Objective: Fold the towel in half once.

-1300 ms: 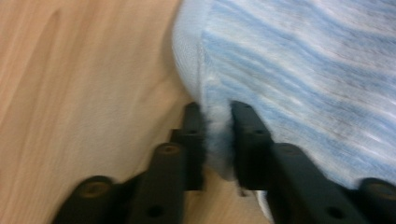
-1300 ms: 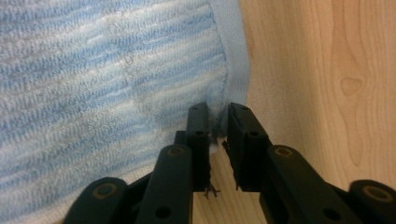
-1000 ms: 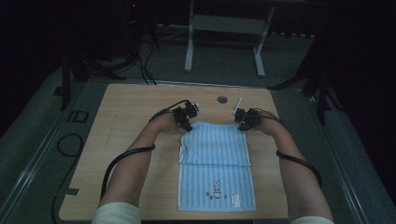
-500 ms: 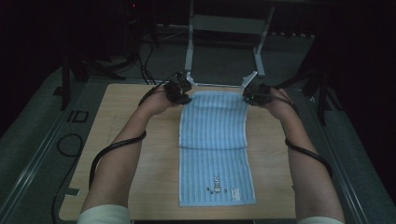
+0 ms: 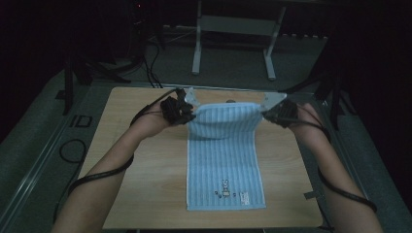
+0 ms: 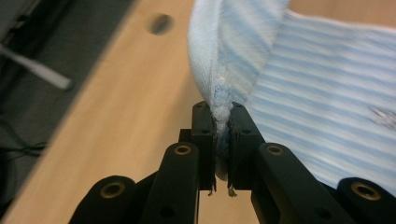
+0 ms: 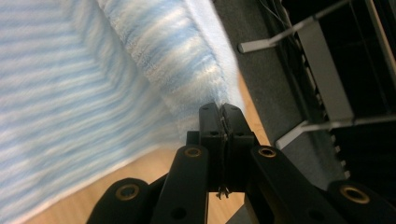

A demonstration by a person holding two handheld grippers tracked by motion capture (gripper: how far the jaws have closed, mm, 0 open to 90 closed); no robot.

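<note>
Towel [image 5: 224, 160] front and centre: pale blue with fine white stripes, long and narrow, and a small cartoon print plus a label patch near its near end. That near end lies flat on the bench [image 5: 145, 194], right by the near edge, while the far end is lifted off the wood and stretched taut between the two claws. Left claw [image 5: 188, 112] is clamped on the far left corner; in the left gripper view the bunched, fluffy corner is squeezed between the two black jaws [image 6: 219, 135], with frayed threads poking out below. Right claw [image 5: 266, 111] is pinched tight on the far right corner, and the right gripper view shows the terry edge [image 7: 187, 60] rising from the closed jaws [image 7: 222, 140]. Both forearms reach in from the near side, cables trailing along them. Bench is light wood grain, with a small dark round spot [image 6: 161, 23] near its far edge. Beyond it, grey carpeted floor, a pale metal frame [image 5: 233, 39] on two legs, loose cables to the far left, and a very dark room.
</note>
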